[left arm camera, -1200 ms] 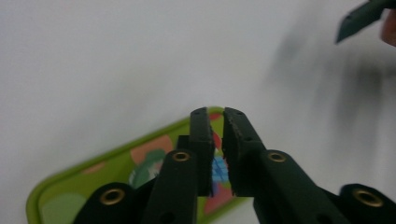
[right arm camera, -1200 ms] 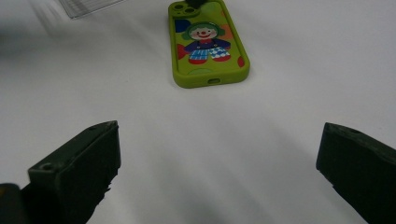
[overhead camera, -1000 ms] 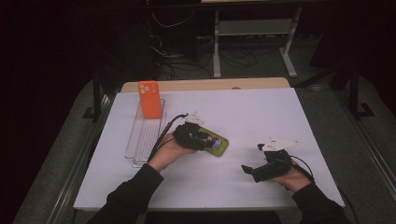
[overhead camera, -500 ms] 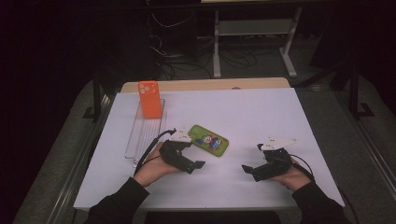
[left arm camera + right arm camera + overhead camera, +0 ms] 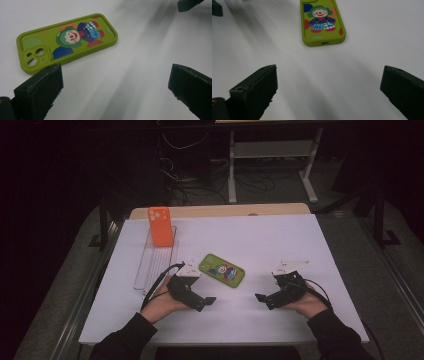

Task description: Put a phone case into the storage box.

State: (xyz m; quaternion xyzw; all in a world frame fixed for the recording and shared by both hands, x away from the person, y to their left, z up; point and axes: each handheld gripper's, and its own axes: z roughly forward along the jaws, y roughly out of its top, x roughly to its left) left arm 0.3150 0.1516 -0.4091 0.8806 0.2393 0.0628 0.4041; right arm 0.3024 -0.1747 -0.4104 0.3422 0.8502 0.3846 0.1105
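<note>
Nearest the person, the left gripper (image 5: 206, 301) rests low on the white table (image 5: 300, 240), and its jaws have just been opening: they stand wide apart with only bare tabletop between them. The right gripper (image 5: 262, 298) sits level with it, near the person's right side, jaws equally spread and empty.

Just beyond and between the two lies the green phone case (image 5: 222, 270), flat on the table, clown picture up, touched by neither gripper. In the left gripper view the green phone case (image 5: 66, 41) sits just past the left jaw, camera cut-out end nearest.

The step in hand looks like a release with the hand drawing clear. To do it well, keep the jaws wide and pull straight away, so neither pad clips the case's edge and skews it.

Farther off, at the table's left, a clear tray (image 5: 152, 265) holds an orange phone case (image 5: 161, 226) that seems to stand upright at its far end, though the dim high view leaves that uncertain.
</note>
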